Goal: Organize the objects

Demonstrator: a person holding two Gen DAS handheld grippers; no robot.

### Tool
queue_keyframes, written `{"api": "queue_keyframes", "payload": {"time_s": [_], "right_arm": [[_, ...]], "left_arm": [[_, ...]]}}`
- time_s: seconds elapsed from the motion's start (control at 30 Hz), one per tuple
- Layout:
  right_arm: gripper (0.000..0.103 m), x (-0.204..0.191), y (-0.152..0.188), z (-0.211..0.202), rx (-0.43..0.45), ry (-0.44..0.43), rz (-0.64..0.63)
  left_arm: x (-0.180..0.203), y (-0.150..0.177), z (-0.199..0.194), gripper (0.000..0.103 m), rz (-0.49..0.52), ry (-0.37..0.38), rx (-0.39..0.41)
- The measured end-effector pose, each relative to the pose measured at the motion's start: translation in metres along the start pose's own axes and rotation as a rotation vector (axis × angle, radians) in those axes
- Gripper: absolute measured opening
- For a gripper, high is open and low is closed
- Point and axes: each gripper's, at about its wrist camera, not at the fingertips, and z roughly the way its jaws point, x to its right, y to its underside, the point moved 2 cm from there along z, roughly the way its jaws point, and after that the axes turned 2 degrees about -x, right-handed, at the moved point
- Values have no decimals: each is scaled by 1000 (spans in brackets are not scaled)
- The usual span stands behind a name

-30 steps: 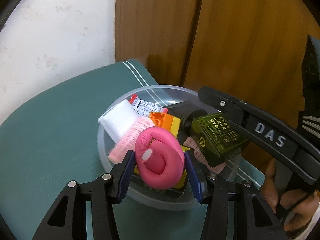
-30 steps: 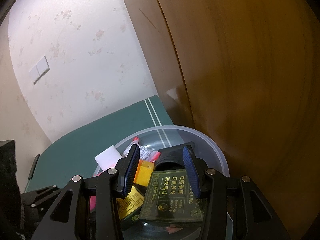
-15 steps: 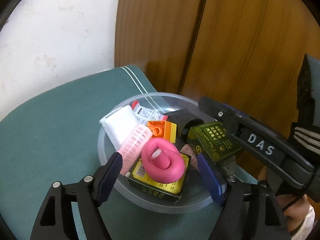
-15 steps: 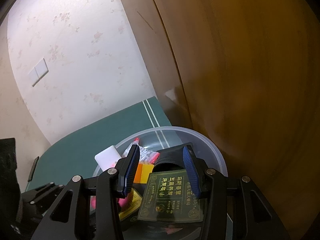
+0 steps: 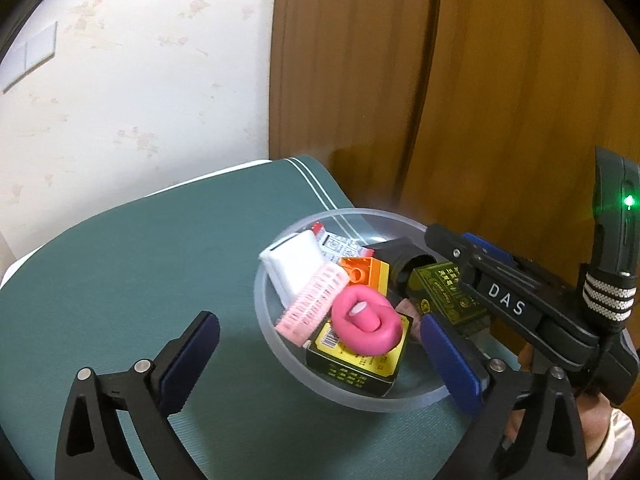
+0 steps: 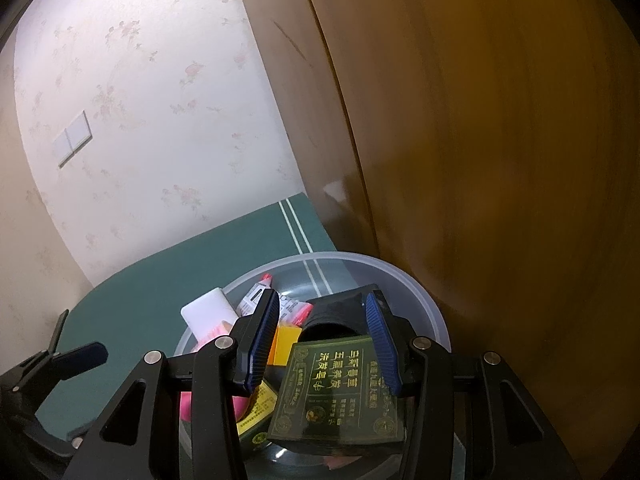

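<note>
A clear plastic bowl (image 5: 360, 404) on the green mat holds several small items. A pink ring (image 5: 366, 324) lies loose on a yellow-and-green box (image 5: 352, 368). Beside them are a pink hair roller (image 5: 314, 304), a white block (image 5: 292, 264), an orange brick (image 5: 366, 274) and a black part (image 5: 404, 254). My left gripper (image 5: 317, 318) hangs in front of the bowl, its jaws opening wide and pressing on nothing. My right gripper (image 6: 322, 320) is shut on a dark green box (image 6: 340, 384) with gold lettering, held over the bowl's right side (image 6: 420, 292).
The green mat (image 5: 140, 280) stretches left of the bowl. A wooden door (image 5: 480, 100) stands close behind and to the right, and a papered wall (image 5: 140, 80) is at the back left. A person's hand (image 5: 600, 412) holds the right gripper's handle.
My left gripper has opened and let go of the pink ring, which now rests on the yellow-and-green box. It has drawn back and risen. The right gripper has not moved.
</note>
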Motion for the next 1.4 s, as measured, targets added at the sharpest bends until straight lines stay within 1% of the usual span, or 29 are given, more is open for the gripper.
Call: {"api": "queue_keyframes", "payload": {"time_s": [0.2, 0.37, 0.43, 0.5, 0.57, 0.67, 0.77, 0.87, 0.93, 1.0, 1.03, 1.1, 1.13, 1.17, 1.2, 1.27, 1.3, 1.33, 1.4], "right_arm": [[48, 1, 8, -3, 0, 21, -18], [48, 1, 16, -11, 7, 37, -36], [50, 2, 18, -16, 12, 45, -37], [55, 4, 23, -23, 18, 48, -39], [57, 4, 26, -30, 23, 54, -53], [58, 3, 33, -41, 16, 52, -80], [58, 5, 38, -49, 7, 49, -86], [59, 6, 42, -57, -1, 51, -94], [62, 5, 45, -62, -5, 53, -106], [73, 5, 47, -67, -10, 50, -118], [76, 4, 48, -70, -9, 50, -124], [86, 3, 49, -75, -1, 64, -137], [89, 2, 50, -78, 0, 75, -145], [95, 1, 51, -80, 4, 87, -153], [99, 0, 51, -82, 6, 95, -160], [99, -2, 52, -83, -1, 115, -180], [100, -2, 53, -83, -6, 118, -182], [100, -3, 54, -84, -10, 119, -182], [100, -4, 55, -84, -14, 117, -184]], "left_arm": [[-5, -2, -12, 102, -21, -20, 32], [-4, -2, -20, 102, 2, -76, 60], [-2, -2, -24, 102, 12, -81, 68], [0, -2, -25, 102, 14, -81, 73], [2, -2, -28, 102, 21, -95, 89], [5, -2, -33, 102, 31, -117, 112], [5, -2, -36, 102, 21, -124, 124], [5, -4, -41, 103, 12, -153, 141], [5, -4, -44, 103, 4, -163, 147], [7, -4, -47, 103, 6, -170, 154], [7, -4, -48, 103, 9, -174, 158], [8, -4, -52, 103, 12, -178, 166], [8, -4, -53, 103, 12, -175, 167], [8, -4, -54, 103, 6, -176, 169], [5, -4, -56, 103, -9, -183, 172], [2, -4, -57, 103, -17, -220, 184], [3, -3, -59, 103, -5, -270, 201], [4, -3, -60, 103, 7, -301, 209], [8, -2, -62, 103, 36, -338, 207]]}}
